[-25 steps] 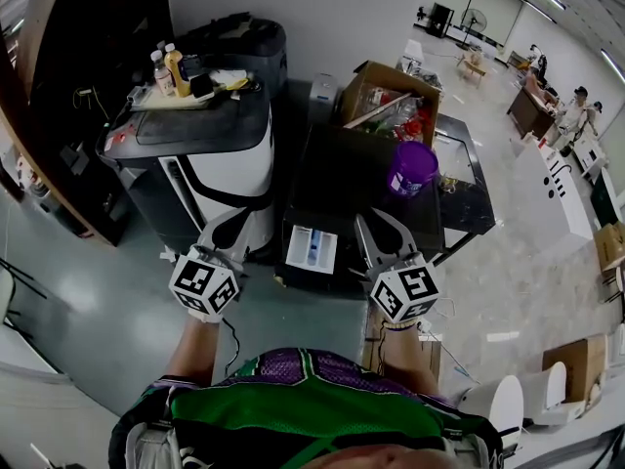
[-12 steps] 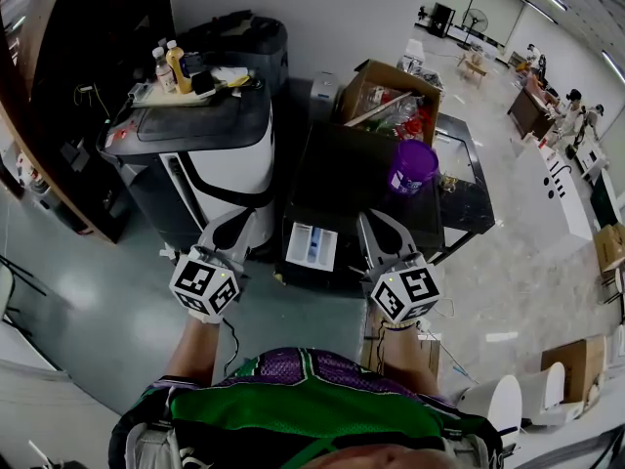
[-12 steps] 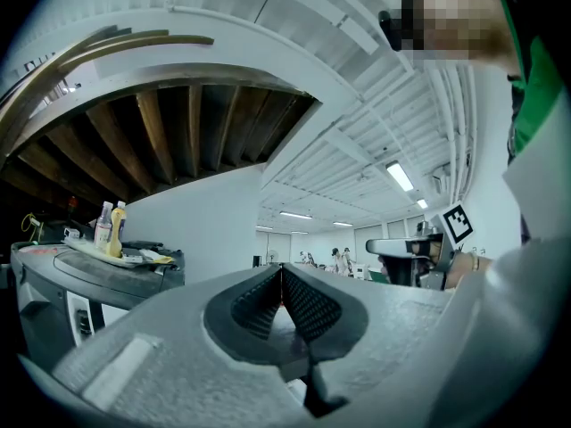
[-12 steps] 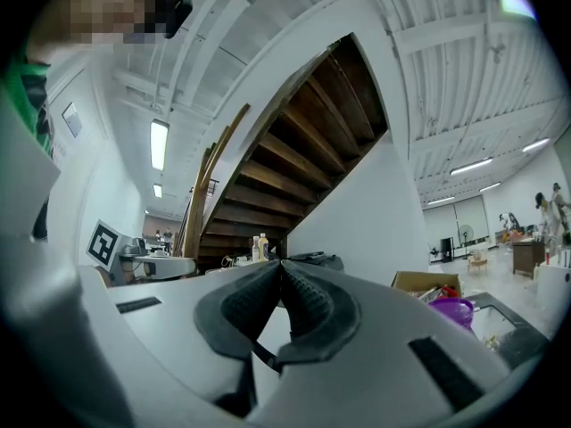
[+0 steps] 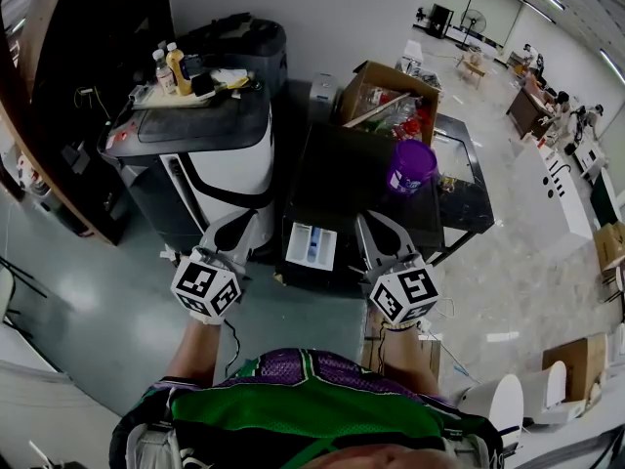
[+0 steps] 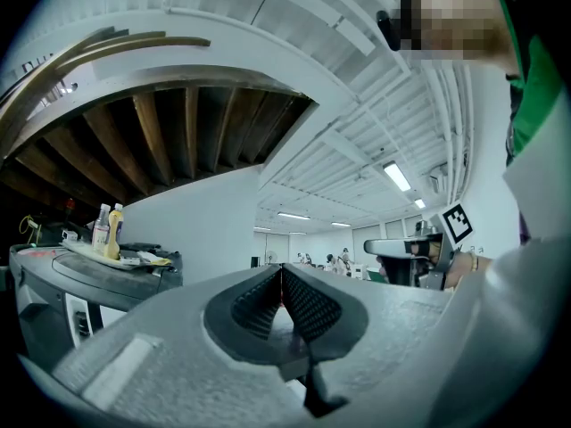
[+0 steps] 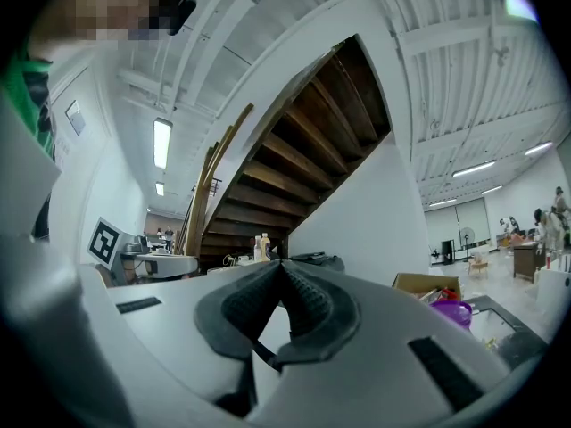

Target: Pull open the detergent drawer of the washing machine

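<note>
The washing machine has a black top and stands in the middle of the head view. Its white detergent drawer sticks out of the front, with a blue compartment showing inside. My left gripper hangs left of the drawer and my right gripper right of it; neither touches it. In the left gripper view the left gripper has its ribbed pads pressed together on nothing. The right gripper is likewise shut and empty in its own view. Both point about level, toward the machines.
A second, white-and-black machine stands to the left with a tray of bottles on top. A purple bucket sits on the washing machine, a cardboard box behind it. A staircase rises overhead. People work at the far right.
Both grippers and the pulled-out drawer stay where they were. Only the people in the far right background have shifted.
</note>
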Demonstrator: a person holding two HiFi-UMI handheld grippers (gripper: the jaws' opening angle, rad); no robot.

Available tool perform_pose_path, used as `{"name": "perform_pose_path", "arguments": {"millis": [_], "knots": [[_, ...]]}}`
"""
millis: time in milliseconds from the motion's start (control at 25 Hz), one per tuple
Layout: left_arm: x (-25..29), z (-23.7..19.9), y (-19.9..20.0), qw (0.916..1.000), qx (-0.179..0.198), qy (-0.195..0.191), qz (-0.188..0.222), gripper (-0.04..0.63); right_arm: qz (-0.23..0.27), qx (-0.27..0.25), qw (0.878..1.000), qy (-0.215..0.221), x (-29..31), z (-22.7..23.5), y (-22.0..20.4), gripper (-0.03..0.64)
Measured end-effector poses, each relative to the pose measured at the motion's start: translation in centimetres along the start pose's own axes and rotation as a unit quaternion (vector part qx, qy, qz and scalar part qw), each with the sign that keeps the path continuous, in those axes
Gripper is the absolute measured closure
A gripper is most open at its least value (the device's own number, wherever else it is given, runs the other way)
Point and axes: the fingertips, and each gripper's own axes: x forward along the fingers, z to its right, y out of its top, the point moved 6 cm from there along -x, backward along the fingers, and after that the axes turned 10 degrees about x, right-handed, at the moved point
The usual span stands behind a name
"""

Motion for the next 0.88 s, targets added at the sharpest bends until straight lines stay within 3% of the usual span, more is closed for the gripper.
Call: {"name": "perform_pose_path", "arguments": {"millis": [880], "knots": [[0.54,0.82,0.20,0.9999,-0.002,-0.014,0.003,0.577,-0.007,-0.024,1.000,-0.006,-0.63,-0.61,0.36,0.614]]}}
